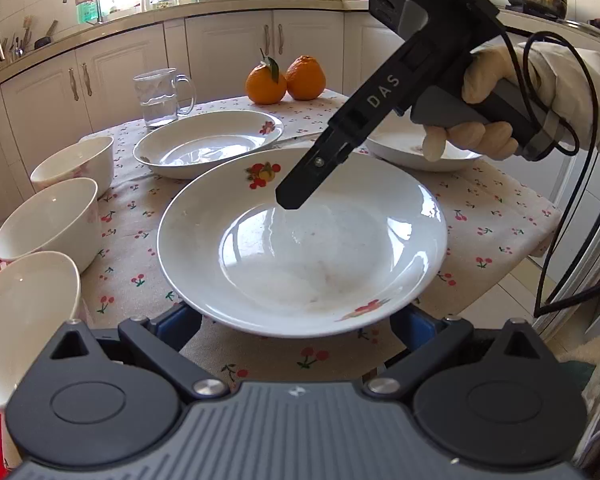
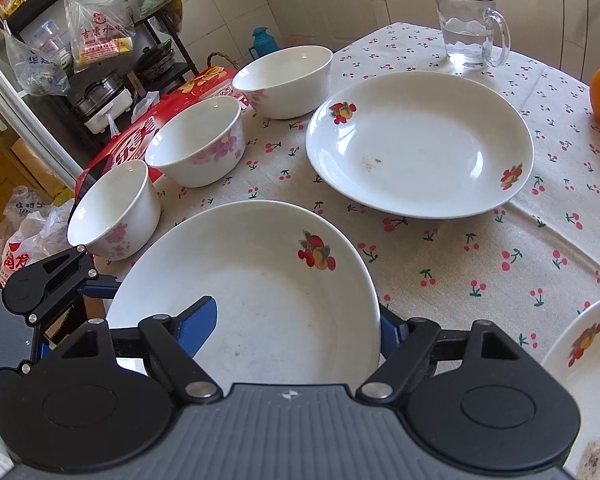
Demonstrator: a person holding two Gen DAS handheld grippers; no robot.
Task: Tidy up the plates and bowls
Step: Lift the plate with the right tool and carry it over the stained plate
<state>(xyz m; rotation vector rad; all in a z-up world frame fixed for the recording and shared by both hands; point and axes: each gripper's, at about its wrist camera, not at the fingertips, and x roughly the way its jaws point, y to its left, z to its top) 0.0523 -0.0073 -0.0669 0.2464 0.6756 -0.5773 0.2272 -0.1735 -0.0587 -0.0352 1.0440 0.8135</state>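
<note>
A white deep plate [image 1: 300,248] [image 2: 260,280] with fruit prints lies nearest on the cherry-print tablecloth. My left gripper [image 1: 296,314] is open, its blue fingers [image 1: 180,320] tucked under the plate's near rim on either side. My right gripper [image 2: 298,312] straddles the opposite rim, one finger [image 2: 200,316] inside the bowl of the plate and the other outside the rim; the jaws stand apart. A second plate [image 1: 208,144] [image 2: 416,144] lies beyond, a third [image 1: 416,152] [image 2: 580,380] to the side. Three white bowls [image 2: 284,76] [image 2: 198,140] [image 2: 114,208] stand in a row.
A glass mug [image 1: 162,96] [image 2: 470,28] with water and two oranges [image 1: 266,84] sit at the table's far side. A gloved hand [image 1: 484,80] holds the right gripper, its cable hanging past the table edge. A red box [image 2: 140,132] lies beside the bowls.
</note>
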